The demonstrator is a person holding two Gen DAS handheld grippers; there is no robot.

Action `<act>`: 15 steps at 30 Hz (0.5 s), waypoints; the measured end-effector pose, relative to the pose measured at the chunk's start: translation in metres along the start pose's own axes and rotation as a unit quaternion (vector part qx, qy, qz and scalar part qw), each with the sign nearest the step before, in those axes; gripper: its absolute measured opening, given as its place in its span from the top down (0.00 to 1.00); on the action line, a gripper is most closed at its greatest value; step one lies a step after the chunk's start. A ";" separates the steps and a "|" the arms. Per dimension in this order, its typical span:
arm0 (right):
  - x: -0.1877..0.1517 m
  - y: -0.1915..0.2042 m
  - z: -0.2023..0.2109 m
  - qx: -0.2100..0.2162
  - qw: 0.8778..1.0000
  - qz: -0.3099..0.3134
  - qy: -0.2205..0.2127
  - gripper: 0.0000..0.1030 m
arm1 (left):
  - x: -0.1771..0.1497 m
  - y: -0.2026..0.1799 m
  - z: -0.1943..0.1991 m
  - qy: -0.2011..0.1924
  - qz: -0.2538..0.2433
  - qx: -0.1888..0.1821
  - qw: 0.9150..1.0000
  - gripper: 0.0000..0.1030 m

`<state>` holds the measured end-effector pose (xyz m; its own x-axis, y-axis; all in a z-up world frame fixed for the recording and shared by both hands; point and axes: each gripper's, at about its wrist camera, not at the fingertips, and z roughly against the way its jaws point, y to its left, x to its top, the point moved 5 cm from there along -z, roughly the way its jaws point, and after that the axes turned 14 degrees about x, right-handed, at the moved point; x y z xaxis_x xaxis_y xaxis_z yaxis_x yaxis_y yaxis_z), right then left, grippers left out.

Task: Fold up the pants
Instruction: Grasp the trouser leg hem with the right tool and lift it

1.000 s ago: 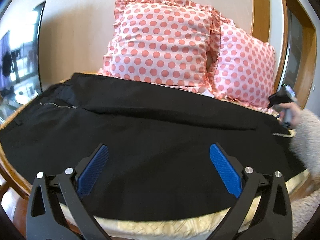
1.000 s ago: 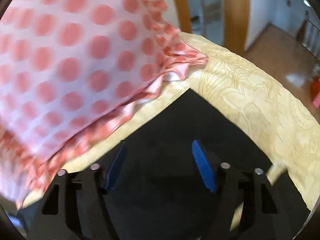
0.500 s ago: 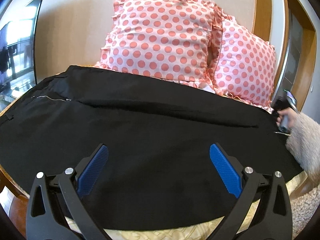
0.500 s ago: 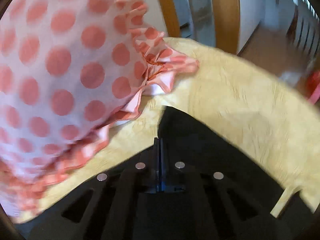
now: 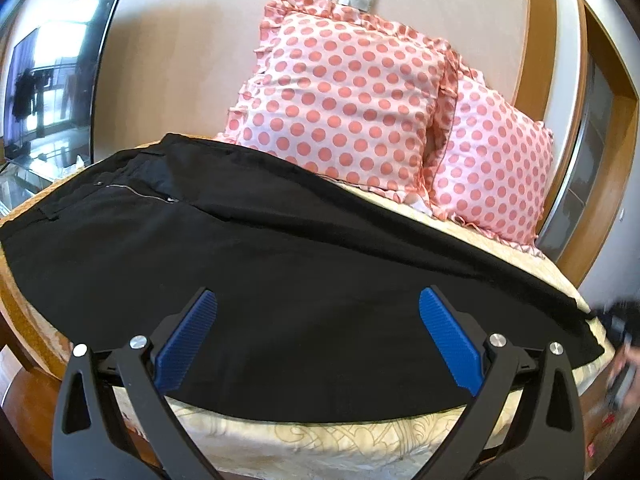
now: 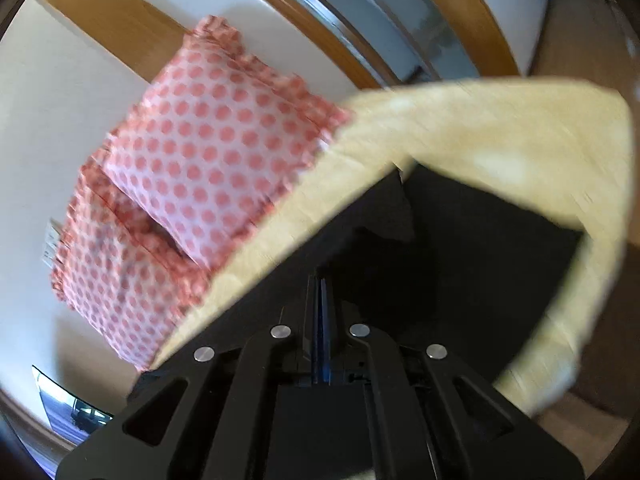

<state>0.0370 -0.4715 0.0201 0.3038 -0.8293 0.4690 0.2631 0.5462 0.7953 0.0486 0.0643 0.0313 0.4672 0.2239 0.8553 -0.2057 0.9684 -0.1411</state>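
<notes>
Black pants [image 5: 260, 276] lie spread across a cream bedspread [image 5: 328, 436], waistband and zipper at the left, leg hems at the right. My left gripper [image 5: 316, 332] is open and empty, hovering over the near edge of the pants. My right gripper [image 6: 320, 300] is shut on a black hem of the pants [image 6: 460, 248] and holds it lifted off the bed; the view is tilted and blurred. In the left wrist view the right gripper [image 5: 620, 376] is a blur at the far right edge.
Two pink polka-dot pillows [image 5: 344, 96] lean on the wall behind the pants; they also show in the right wrist view [image 6: 200, 168]. A TV screen [image 5: 48, 80] stands at the left. A wooden door frame [image 5: 568, 128] is at the right.
My right gripper closed on the pants hem, then pulled back and up, tilting its view. My left gripper drew back a little and stayed open.
</notes>
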 end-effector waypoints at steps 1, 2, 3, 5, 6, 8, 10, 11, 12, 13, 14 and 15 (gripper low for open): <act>-0.002 -0.006 -0.002 0.002 1.000 -0.013 0.009 0.99 | 0.003 0.003 0.000 0.001 0.003 -0.001 1.000 0.02; -0.005 -0.009 -0.001 0.004 1.000 -0.026 0.013 0.99 | 0.008 0.005 -0.001 0.003 0.005 0.000 1.000 0.02; -0.005 -0.011 0.001 0.007 0.999 -0.035 0.017 0.99 | 0.012 0.008 -0.004 0.007 0.005 0.002 1.000 0.02; -0.006 -0.014 0.002 0.007 0.998 -0.055 0.026 0.95 | 0.022 0.015 -0.012 0.017 0.005 0.009 1.000 0.02; -0.005 -0.018 -0.001 -0.001 0.997 -0.069 0.031 0.88 | 0.030 0.020 -0.020 0.025 0.007 0.013 1.000 0.02; -0.007 -0.024 -0.001 -0.003 0.995 -0.094 0.040 0.63 | 0.042 0.029 -0.033 0.037 0.012 0.025 0.999 0.02; -0.006 -0.026 0.001 0.006 0.994 -0.106 0.033 0.57 | 0.061 0.039 -0.051 0.045 0.022 0.022 0.998 0.02; -0.005 -0.027 0.002 0.003 0.994 -0.106 0.030 0.57 | 0.066 0.040 -0.056 0.048 0.025 0.021 0.998 0.02; -0.005 -0.026 0.000 0.002 0.994 -0.103 0.026 0.57 | 0.077 0.043 -0.069 0.055 0.025 0.022 0.998 0.02; -0.003 -0.026 -0.002 -0.003 0.995 -0.096 0.020 0.59 | 0.083 0.044 -0.077 0.059 0.023 0.025 0.998 0.02; -0.002 -0.025 -0.005 -0.009 0.996 -0.085 0.017 0.60 | 0.090 0.044 -0.086 0.063 0.021 0.028 0.997 0.02; -0.001 -0.025 -0.008 -0.011 0.997 -0.079 0.018 0.70 | 0.098 0.043 -0.099 0.067 0.015 0.032 0.997 0.02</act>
<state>0.0375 -0.4833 -0.0032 0.2898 -0.9005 0.3243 0.3293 0.4119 0.8497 0.1707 0.1385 0.0597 0.5698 0.2685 0.7767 -0.2731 0.9533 -0.1291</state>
